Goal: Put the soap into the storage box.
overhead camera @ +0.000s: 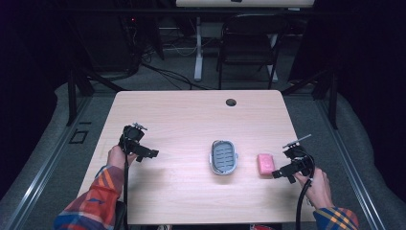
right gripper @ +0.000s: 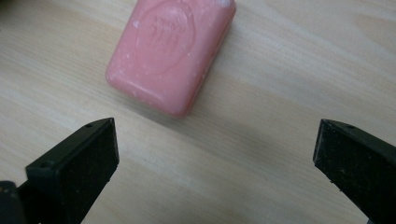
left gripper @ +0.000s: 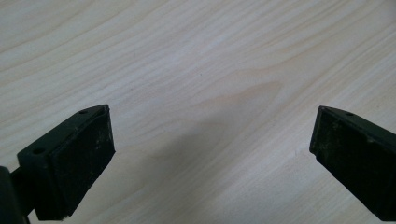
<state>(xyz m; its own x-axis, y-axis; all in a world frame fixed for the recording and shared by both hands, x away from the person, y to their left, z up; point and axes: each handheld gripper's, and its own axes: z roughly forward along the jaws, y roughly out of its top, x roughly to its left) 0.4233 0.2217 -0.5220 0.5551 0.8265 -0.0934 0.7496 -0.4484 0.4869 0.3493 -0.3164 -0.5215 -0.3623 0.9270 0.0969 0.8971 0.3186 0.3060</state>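
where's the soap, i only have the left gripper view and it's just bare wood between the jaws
Observer: The pink soap bar lies on the table, close ahead of the right gripper.
Operator: is the right one holding it
Observer: No. In the right gripper view the soap sits beyond the jaws, which stand wide apart and touch nothing.
Operator: anything else on the table
Observer: A grey soap dish sits near the middle, beside the soap and apart from it, with nothing in it. Your left gripper is well off to its other side.
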